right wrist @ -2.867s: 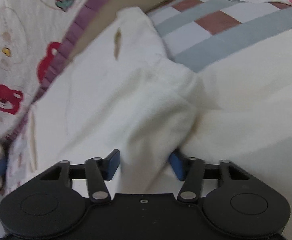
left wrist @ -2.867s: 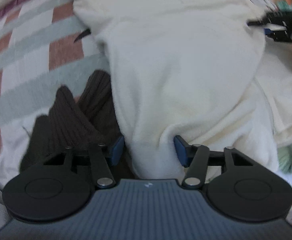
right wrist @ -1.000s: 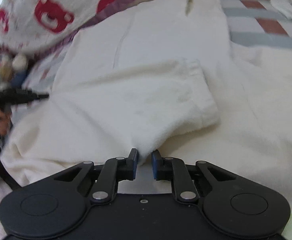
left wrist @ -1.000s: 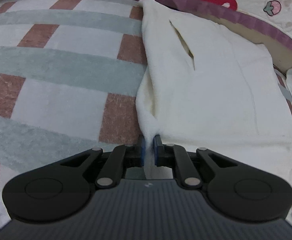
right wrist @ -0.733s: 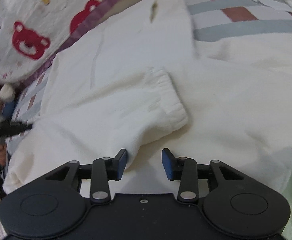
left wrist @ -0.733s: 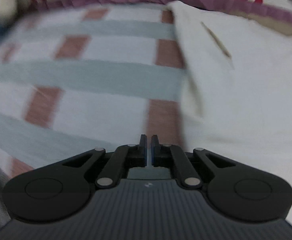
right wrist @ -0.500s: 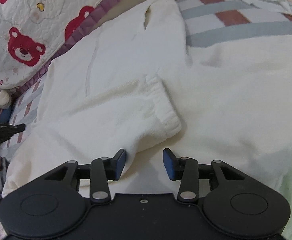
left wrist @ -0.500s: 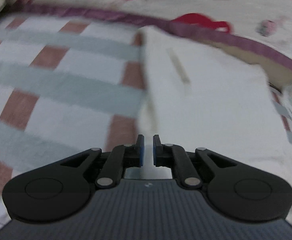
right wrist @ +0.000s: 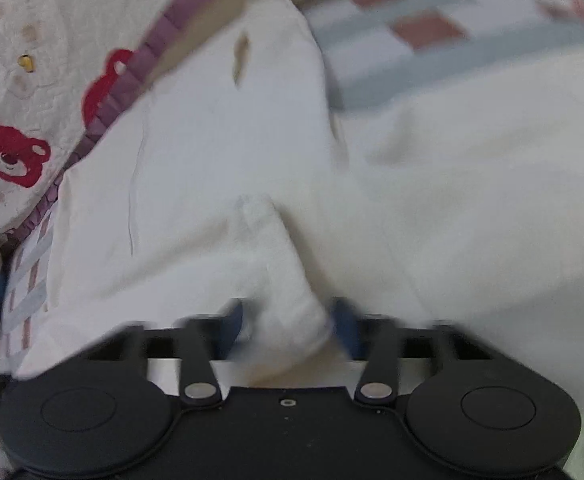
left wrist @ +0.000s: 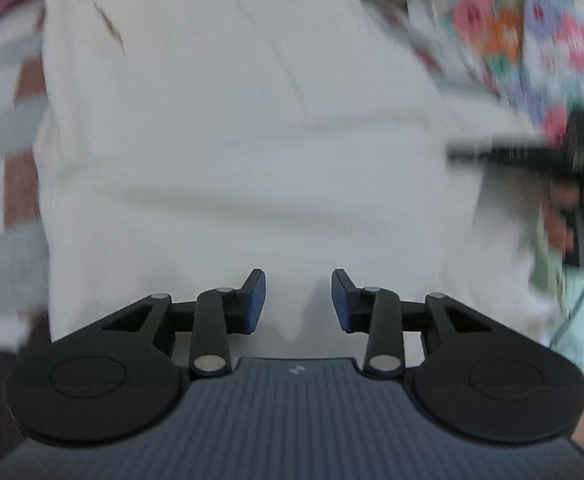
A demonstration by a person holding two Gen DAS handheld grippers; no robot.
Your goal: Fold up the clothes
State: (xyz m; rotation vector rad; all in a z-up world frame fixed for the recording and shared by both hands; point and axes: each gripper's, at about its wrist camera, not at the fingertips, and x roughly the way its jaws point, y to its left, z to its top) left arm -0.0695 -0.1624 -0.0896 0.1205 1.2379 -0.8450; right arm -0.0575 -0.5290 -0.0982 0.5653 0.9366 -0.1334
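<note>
A cream fleece garment (left wrist: 232, 140) lies spread on the bed, with a pocket slit (left wrist: 110, 32) near its far left corner. My left gripper (left wrist: 297, 300) is open over the garment's near edge, with cloth between the open jaws. My right gripper (right wrist: 288, 320) is open with the garment's sleeve cuff (right wrist: 280, 280) lying between its fingers. The garment (right wrist: 212, 152) fills the right wrist view, blurred. The right gripper also shows at the right of the left wrist view (left wrist: 523, 152).
A checked blanket (left wrist: 8, 120) of grey, white and brick-red covers the bed. A quilt with red bears (right wrist: 20, 120) and a purple border lies at the left. A floral cloth (left wrist: 531, 28) lies at the far right. A dark item (left wrist: 8, 400) is at the lower left.
My left gripper has opened and swung right from the garment's left edge to over its middle. My right gripper has moved forward so the sleeve cuff sits between its open fingers.
</note>
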